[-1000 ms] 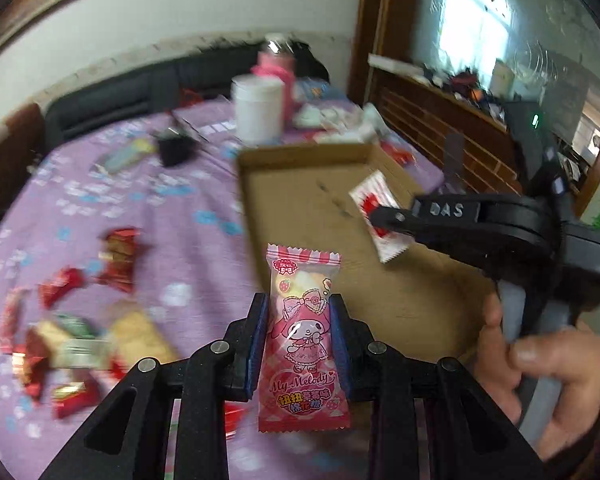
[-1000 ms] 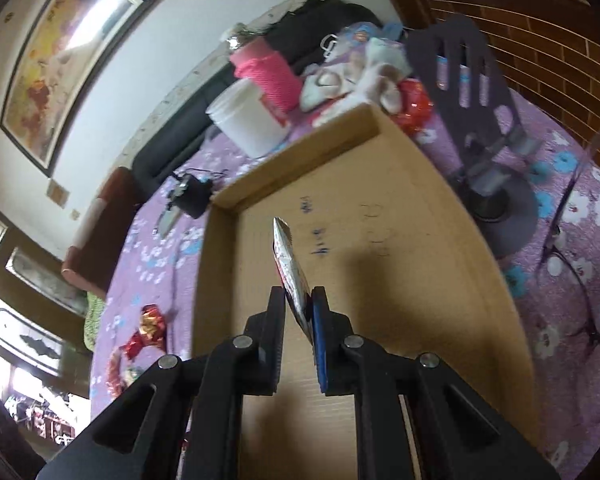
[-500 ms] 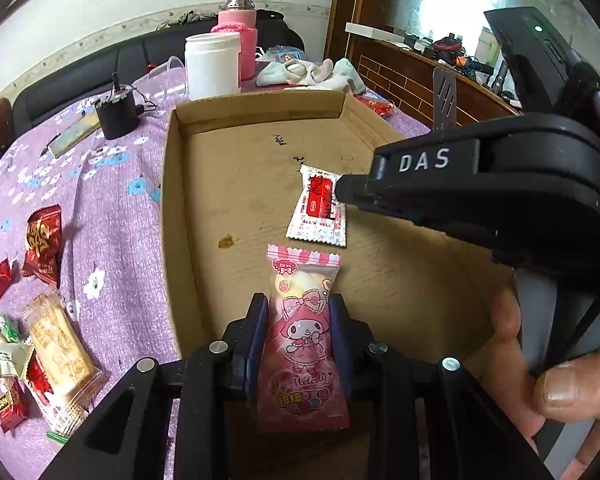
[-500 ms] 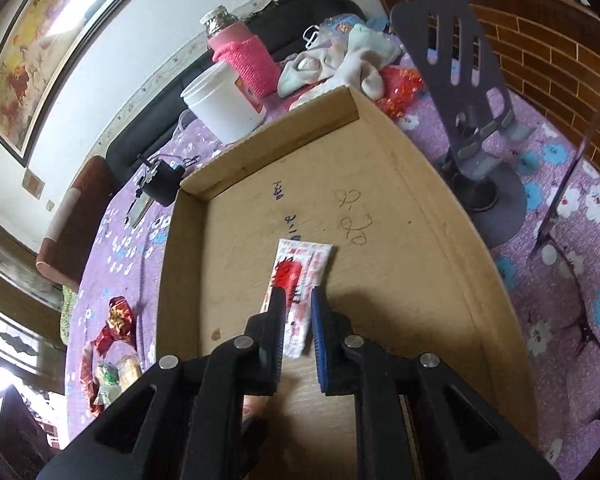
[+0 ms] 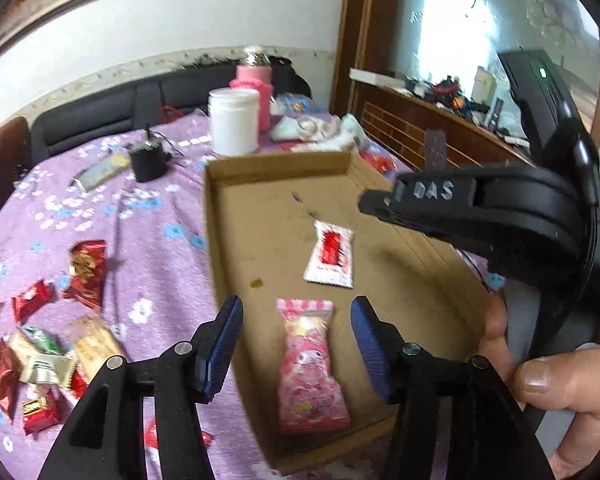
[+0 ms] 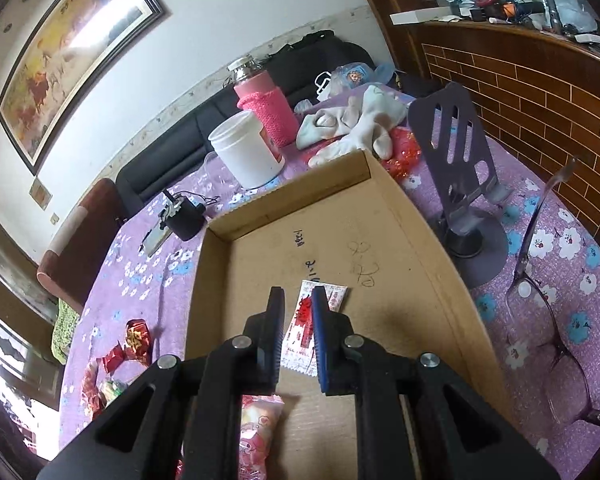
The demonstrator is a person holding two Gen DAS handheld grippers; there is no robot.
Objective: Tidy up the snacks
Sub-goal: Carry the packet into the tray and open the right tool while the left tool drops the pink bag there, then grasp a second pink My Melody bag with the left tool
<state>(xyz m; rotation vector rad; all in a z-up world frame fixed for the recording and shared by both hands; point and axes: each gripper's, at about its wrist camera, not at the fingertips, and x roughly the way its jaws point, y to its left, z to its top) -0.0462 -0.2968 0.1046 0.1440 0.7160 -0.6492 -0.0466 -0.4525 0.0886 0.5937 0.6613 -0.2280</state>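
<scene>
Snacks first: the pink candy packet (image 5: 312,364) lies flat on the floor of the cardboard tray (image 5: 216,240), close to the tray's near edge, and the white-and-red sachet (image 5: 330,254) lies flat further in, toward the tray's middle. We have our left gripper (image 5: 296,344) above the pink packet with its jaws opening, blue pads clear of the wrapper on both sides, so the packet sits between them untouched. Our right gripper (image 6: 296,336) hovers over the sachet with its fingers pressed together and nothing pinched between them; the sachet shows on the tray floor beyond the tips.

Outside the tray, on its left, a scatter of red, green and beige wrapped snacks (image 5: 40,344) waits on the purple floral cloth (image 5: 148,216). Beyond the tray's far wall stand a white tub (image 5: 234,120) and a pink bottle (image 5: 254,84); a grey phone stand (image 6: 460,184) and a pair of glasses (image 6: 548,320) sit off its right side.

The risk, as we judge it: the pink packet rests near the low near wall, so a careless pull-back of the left pads could drag it over the edge. Both tools crowd the same tray, and a clash could flick the light sachet out.
</scene>
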